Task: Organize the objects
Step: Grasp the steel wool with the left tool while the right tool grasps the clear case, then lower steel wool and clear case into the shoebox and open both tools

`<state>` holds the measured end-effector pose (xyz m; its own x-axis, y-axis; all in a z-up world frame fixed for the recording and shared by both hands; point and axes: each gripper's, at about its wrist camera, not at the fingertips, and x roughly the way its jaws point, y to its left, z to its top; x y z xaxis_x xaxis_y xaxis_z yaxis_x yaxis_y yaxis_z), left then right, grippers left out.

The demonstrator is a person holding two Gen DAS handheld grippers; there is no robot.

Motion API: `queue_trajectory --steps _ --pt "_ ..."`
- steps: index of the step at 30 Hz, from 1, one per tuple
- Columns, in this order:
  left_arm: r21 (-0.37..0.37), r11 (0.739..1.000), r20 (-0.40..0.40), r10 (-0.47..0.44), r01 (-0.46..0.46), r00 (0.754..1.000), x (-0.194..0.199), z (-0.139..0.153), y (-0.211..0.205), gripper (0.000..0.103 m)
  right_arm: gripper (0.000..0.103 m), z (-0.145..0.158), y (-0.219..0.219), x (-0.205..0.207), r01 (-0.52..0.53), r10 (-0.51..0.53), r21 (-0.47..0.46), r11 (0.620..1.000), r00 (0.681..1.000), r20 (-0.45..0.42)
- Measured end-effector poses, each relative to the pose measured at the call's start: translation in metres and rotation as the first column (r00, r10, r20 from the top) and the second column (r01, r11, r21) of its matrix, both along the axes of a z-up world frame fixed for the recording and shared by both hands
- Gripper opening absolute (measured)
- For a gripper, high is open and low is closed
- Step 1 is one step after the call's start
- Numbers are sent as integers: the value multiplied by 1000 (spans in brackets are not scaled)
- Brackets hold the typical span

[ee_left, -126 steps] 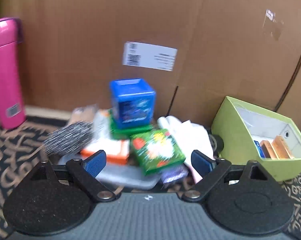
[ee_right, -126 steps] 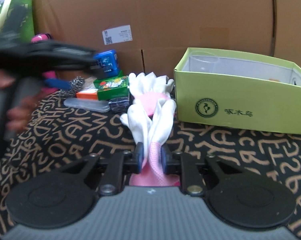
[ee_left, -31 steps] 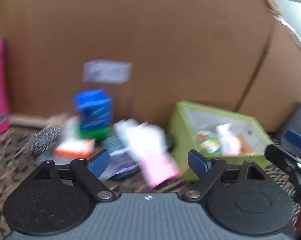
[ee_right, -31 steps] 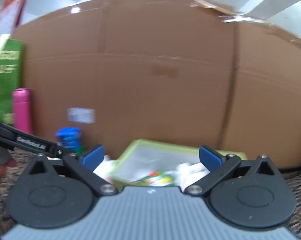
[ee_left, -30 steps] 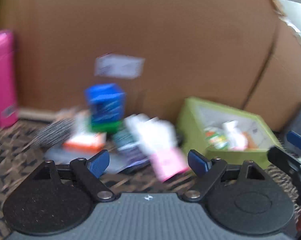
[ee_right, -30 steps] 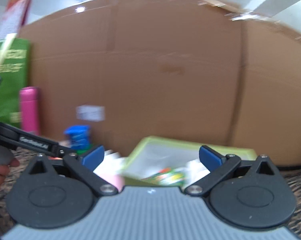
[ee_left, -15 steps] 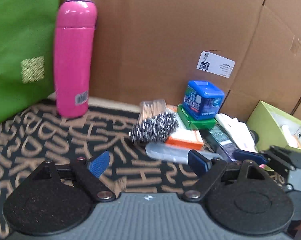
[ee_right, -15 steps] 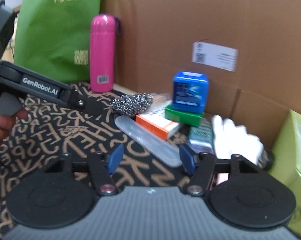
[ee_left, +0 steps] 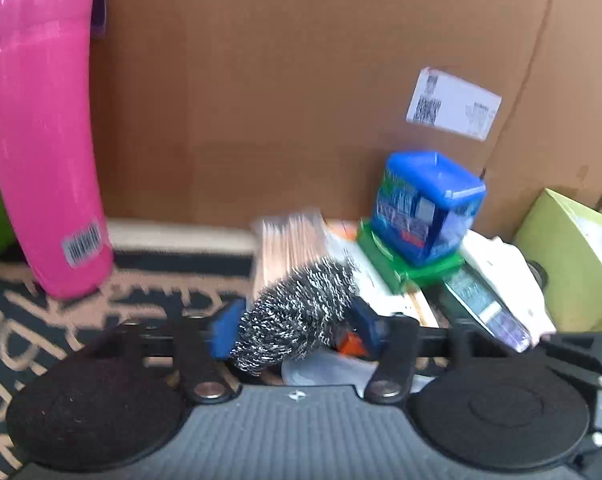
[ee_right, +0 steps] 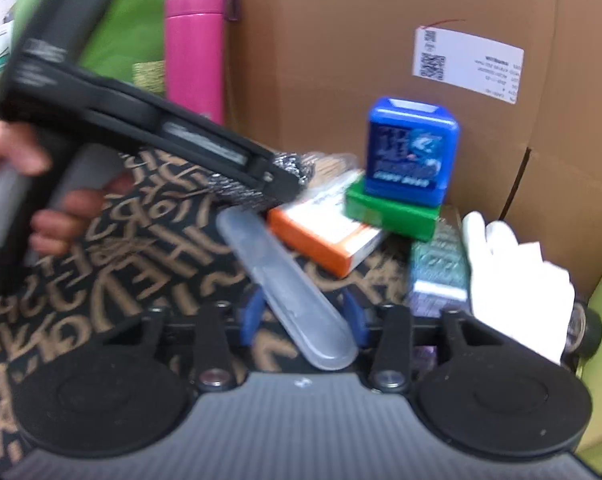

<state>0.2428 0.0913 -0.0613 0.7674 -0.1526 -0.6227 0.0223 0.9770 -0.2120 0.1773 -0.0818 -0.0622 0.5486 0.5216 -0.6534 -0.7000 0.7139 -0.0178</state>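
Left gripper (ee_left: 295,326): fingers (ee_left: 223,330) narrowed onto the steel scourer (ee_left: 297,316), pads touching both flanks.

Right gripper (ee_right: 303,318): fingers (ee_right: 251,316) straddle the clear plastic case (ee_right: 289,292); contact unclear.

Risks: springy scourer may squirm free or snag the stick bundle (ee_left: 287,240) behind it; slick case, lying slantwise between the fingers, could pivot out.

A black tabletop cloth (ee_right: 113,264) patterned with tan letters fills the lower left. On it stand a tall pink flask (ee_right: 195,44) upper left and, centre, a clear oblong plastic case (ee_right: 289,300), an orange-and-white carton (ee_right: 321,236) and a white glove (ee_right: 517,280) at right.
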Motion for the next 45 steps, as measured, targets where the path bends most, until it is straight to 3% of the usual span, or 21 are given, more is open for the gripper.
queue_trajectory --steps 2,5,9,12,15,23,29,30,33,37,41,45 --pt "-40 999 12 3 -2 1000 -10 -2 6 52 28 1 -4 -21 1 -1 -5 1000 1000 -3" --pt "-24 1000 8 2 -2 1000 -25 -2 7 46 28 2 -16 -46 22 -21 12 1000 999 -29" --pt "-37 999 -27 -31 30 999 -54 1 6 45 28 6 -30 -78 30 -28 22 999 996 -82" --pt "-16 997 -46 -77 76 996 -82 4 0 51 28 8 -35 -92 1 -1 8 1000 995 -96" --pt "-7 999 -27 -45 45 999 -97 5 -3 58 33 9 -31 -94 -11 9 -26 1000 999 -47" --pt "57 997 -47 -56 59 997 -88 0 -7 59 33 2 -15 -81 -39 39 -55 998 999 -6" --pt "69 997 -44 -18 21 999 -84 -5 -8 60 27 -3 -23 -78 15 -15 -7 1000 999 -32" --pt "73 997 -52 -38 41 998 -82 -7 -10 51 27 -2 -25 -80 23 -23 -3 1000 999 -31" --pt "103 994 -44 -38 43 998 -83 -6 -14 43 27 5 -39 -85 56 -56 34 998 998 -17" --pt "22 998 -29 -55 56 998 -89 6 -22 41 27 25 -69 -93 122 -124 103 987 992 14" --pt "10 990 16 -140 140 990 -91 33 -54 41 27 48 -112 -99 228 -238 165 960 970 42" --pt "-42 966 86 -250 254 964 -82 69 -96 41 27 69 -163 -96 344 -363 202 917 929 69"
